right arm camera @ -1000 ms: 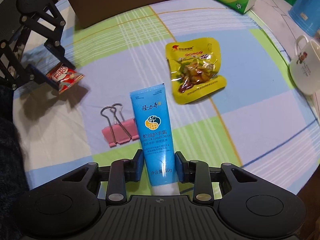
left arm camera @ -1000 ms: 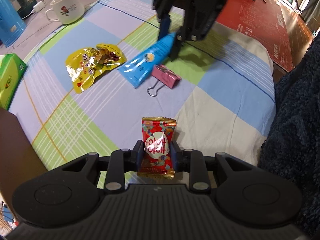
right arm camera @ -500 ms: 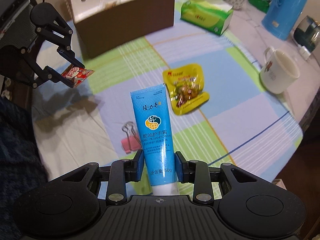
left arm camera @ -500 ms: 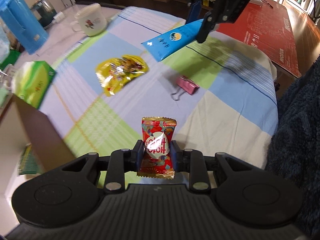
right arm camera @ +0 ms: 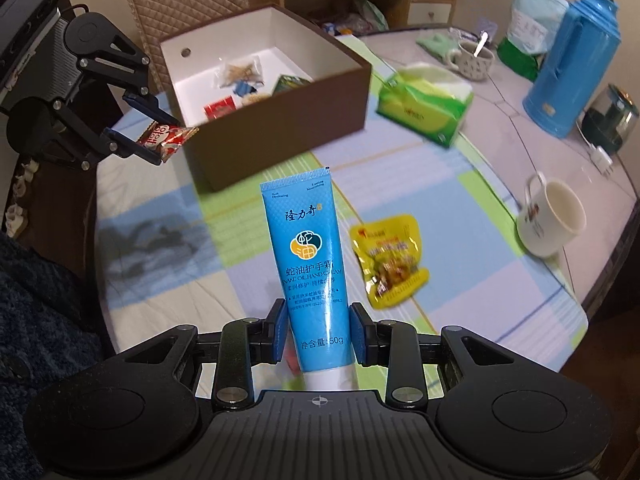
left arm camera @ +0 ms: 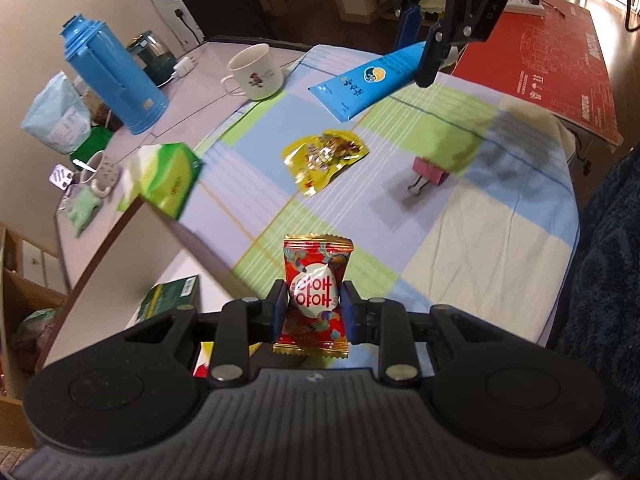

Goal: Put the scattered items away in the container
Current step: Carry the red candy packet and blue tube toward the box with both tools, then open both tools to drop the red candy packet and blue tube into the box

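Candy packet (left arm camera: 316, 294) in red foil sits clamped upright in the left tongs (left arm camera: 314, 312), held in the air just beside the near corner of the brown box (right arm camera: 280, 120) — not over its opening. Right tongs (right arm camera: 318, 334) are clamped on the lower end of a blue hand cream tube (right arm camera: 310, 264), lifted above the checked cloth (right arm camera: 460, 292). On the surface below lie a yellow snack pouch (left arm camera: 324, 158) and a pink binder clip (left arm camera: 430, 170) — well apart from the box.

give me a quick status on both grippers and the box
Left gripper shut on red candy. Right gripper shut on blue tube. Brown box open, path unobstructed.
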A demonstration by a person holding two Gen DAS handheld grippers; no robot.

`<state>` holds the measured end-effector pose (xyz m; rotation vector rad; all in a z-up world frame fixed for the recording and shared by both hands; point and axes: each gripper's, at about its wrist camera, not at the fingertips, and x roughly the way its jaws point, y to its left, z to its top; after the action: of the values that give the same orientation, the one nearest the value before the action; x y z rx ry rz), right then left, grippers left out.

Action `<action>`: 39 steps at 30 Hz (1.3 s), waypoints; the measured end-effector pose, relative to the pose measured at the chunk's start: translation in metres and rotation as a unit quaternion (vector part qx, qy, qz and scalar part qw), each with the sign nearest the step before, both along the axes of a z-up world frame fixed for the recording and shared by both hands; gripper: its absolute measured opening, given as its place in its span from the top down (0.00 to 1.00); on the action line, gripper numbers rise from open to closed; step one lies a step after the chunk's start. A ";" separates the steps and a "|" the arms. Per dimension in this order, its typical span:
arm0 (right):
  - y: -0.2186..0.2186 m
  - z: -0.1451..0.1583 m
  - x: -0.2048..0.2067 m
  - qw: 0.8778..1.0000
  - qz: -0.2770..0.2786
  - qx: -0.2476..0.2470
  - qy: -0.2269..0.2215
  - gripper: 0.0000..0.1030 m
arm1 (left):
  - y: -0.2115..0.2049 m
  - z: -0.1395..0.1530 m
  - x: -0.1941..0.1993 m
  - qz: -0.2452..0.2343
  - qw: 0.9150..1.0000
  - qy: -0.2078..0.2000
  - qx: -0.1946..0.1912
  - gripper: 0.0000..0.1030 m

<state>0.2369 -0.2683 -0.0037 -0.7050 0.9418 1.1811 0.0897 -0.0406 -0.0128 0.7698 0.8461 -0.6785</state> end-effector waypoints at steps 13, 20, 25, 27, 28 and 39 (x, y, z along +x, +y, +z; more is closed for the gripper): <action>0.078 0.031 -0.014 0.999 0.020 0.041 -0.003 0.70 | 0.079 0.030 0.005 0.026 0.999 -0.023 0.032 0.77; 0.140 0.039 -0.020 0.997 0.045 0.061 -0.001 0.70 | 0.130 0.039 0.021 0.039 0.997 -0.033 0.050 0.77; 0.193 0.038 -0.023 0.996 0.061 0.068 0.006 0.70 | 0.167 0.041 0.044 0.043 0.996 -0.039 0.062 0.77; 0.215 0.034 -0.020 0.996 0.061 0.066 0.009 0.70 | 0.180 0.041 0.054 0.044 0.996 -0.040 0.065 0.77; 0.225 0.033 -0.019 0.996 0.060 0.063 0.010 0.70 | 0.186 0.040 0.059 0.043 0.996 -0.039 0.066 0.77; 0.288 0.010 0.007 0.998 0.063 0.013 0.009 0.70 | 0.227 0.021 0.105 0.022 0.997 -0.017 0.073 0.77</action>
<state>0.2439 0.0197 0.0061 -0.7429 0.9070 1.3106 0.1946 0.1860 0.0080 0.8885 0.8859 -0.5673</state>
